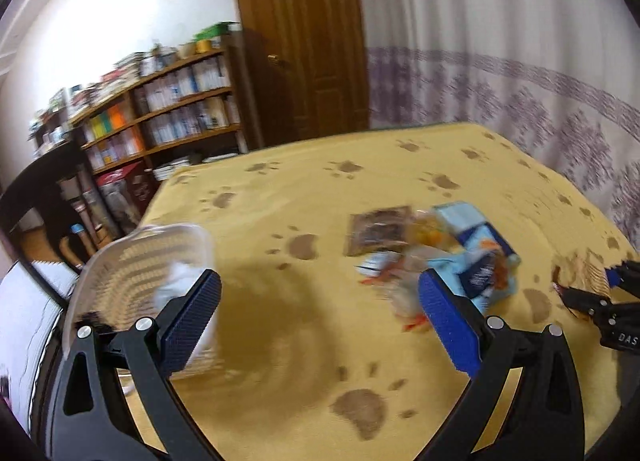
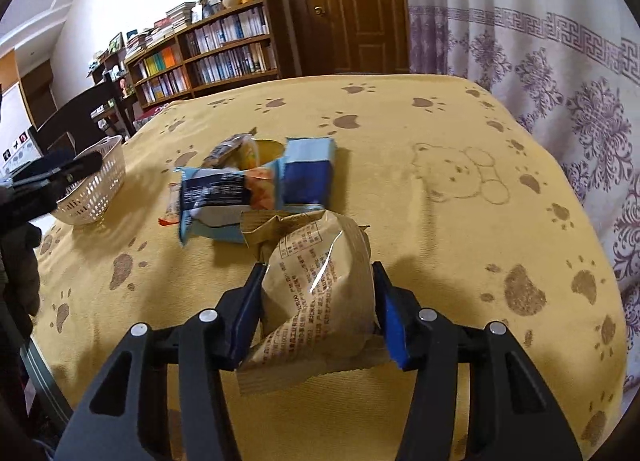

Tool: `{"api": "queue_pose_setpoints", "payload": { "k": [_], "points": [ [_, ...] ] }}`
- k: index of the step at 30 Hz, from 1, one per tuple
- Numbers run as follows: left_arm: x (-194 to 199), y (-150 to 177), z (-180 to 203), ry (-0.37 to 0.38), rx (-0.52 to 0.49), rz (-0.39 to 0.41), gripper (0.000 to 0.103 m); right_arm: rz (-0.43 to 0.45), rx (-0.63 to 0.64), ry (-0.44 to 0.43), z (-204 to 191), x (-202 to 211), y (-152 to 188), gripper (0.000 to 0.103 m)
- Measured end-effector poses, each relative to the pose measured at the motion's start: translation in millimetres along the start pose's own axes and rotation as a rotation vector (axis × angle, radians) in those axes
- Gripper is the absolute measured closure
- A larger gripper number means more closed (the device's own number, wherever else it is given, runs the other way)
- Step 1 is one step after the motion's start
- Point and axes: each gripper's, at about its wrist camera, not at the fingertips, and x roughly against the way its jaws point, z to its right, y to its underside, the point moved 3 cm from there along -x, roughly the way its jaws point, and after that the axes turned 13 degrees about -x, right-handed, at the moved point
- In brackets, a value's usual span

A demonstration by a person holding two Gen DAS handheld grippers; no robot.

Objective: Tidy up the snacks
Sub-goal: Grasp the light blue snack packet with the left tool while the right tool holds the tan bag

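The right tool [image 2: 316, 301] is clamped on a tan snack bag [image 2: 320, 281], its blue pads pressing both sides of the crinkled packet, which is held just above the yellow paw-print cloth [image 2: 440, 221] covering the desk. The left tool [image 1: 320, 313] is spread wide and holds nothing; it hangs between the white mesh basket [image 1: 132, 261] at its left and the heap of remaining snacks [image 1: 432, 253] ahead. The step in hand looks like carrying the gripped bag to the basket. The next move calls for swinging the bag leftward past the heap, over the basket's rim, and releasing it there, while the left tool keeps clear or steadies the light basket.
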Motion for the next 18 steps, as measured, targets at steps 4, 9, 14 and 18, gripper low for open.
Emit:
{"api": "queue_pose_setpoints", "payload": {
  "k": [4,9,14,18],
  "points": [
    [-19,-13,24,0.093,-0.012,-0.003,0.003,0.005,-0.017,-0.008,8,0,-3,0.051],
    [-48,-30,45,0.213,0.013,-0.007,0.003,0.012,-0.031,-0.02,12,2,-7,0.051],
    [-70,-39,62,0.284,0.022,-0.022,0.003,0.015,-0.06,-0.021,18,2,-11,0.051],
    [-75,-38,80,0.347,-0.011,-0.021,0.003,0.015,-0.085,-0.026,23,2,-13,0.051]
  ]
}}
